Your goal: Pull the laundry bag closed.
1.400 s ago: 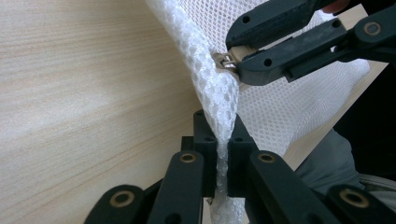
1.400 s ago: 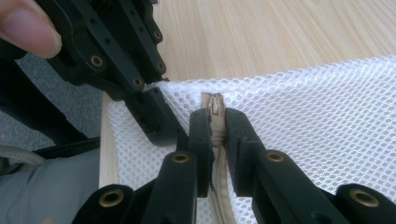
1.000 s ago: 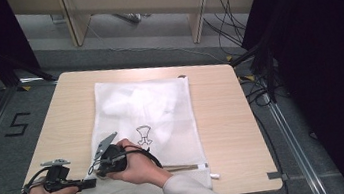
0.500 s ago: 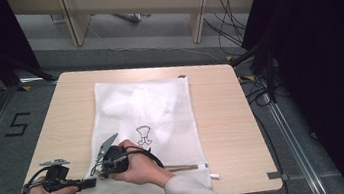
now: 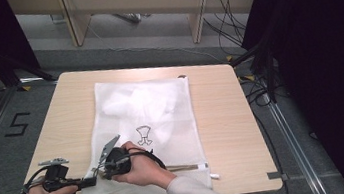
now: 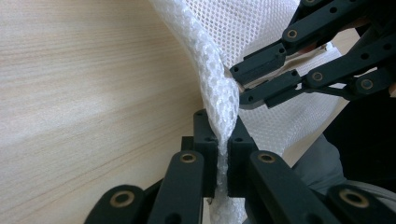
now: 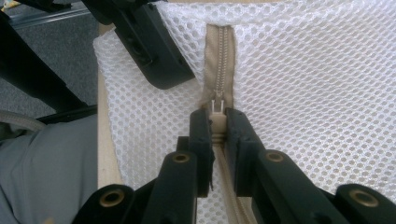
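White mesh bag lies flat on the wooden worktop, its zipper edge along the near side. The left gripper is clamped tight on a bunched fold at the bag's near left corner. Just beside it, the right gripper is closed on the zipper's pull.

A light wooden desk stands on a grey floor marked with a black number 5 at its left. Beyond it stand pale wooden furniture legs, and loose black cables trail there. Dark curtains hang at the right.
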A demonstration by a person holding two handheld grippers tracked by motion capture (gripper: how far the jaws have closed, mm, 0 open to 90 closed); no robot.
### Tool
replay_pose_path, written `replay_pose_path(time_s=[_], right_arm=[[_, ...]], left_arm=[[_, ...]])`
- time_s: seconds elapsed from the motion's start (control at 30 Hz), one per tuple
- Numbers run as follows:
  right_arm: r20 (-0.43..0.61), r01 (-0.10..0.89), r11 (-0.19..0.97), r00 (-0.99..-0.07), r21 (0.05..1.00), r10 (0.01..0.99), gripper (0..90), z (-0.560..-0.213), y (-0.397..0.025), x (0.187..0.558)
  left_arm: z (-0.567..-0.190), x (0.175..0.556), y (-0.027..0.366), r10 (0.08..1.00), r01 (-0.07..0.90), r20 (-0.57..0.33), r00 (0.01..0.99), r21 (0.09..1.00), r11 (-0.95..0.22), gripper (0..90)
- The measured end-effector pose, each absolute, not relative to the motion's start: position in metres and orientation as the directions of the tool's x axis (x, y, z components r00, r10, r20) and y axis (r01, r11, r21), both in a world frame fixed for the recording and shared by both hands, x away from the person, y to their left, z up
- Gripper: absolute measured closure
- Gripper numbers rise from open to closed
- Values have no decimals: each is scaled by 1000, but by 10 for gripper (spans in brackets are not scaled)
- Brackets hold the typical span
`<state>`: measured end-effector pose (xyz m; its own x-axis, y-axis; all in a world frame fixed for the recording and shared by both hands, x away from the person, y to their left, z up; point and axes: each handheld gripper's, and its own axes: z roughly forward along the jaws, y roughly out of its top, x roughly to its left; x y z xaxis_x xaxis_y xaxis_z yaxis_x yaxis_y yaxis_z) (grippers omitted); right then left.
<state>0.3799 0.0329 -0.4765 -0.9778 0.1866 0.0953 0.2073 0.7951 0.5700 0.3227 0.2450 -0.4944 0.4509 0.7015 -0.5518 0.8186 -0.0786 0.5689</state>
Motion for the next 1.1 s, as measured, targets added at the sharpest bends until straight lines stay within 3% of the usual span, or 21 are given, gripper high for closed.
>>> replay_pose_path(time_s=[0.07,0.37,1.1], right_arm=[[88,200,800,-979,566,182,828,-478,31,380],[95,207,805,-978,556,185,828,-482,26,380],[92,229,815,-973,532,213,828,-482,4,381]], left_arm=[[-492,323,249,698,814,-537,474,569,-116,858],[-492,323,246,698,815,-553,454,575,-74,858],[-491,323,249,704,806,-531,471,584,-98,857]])
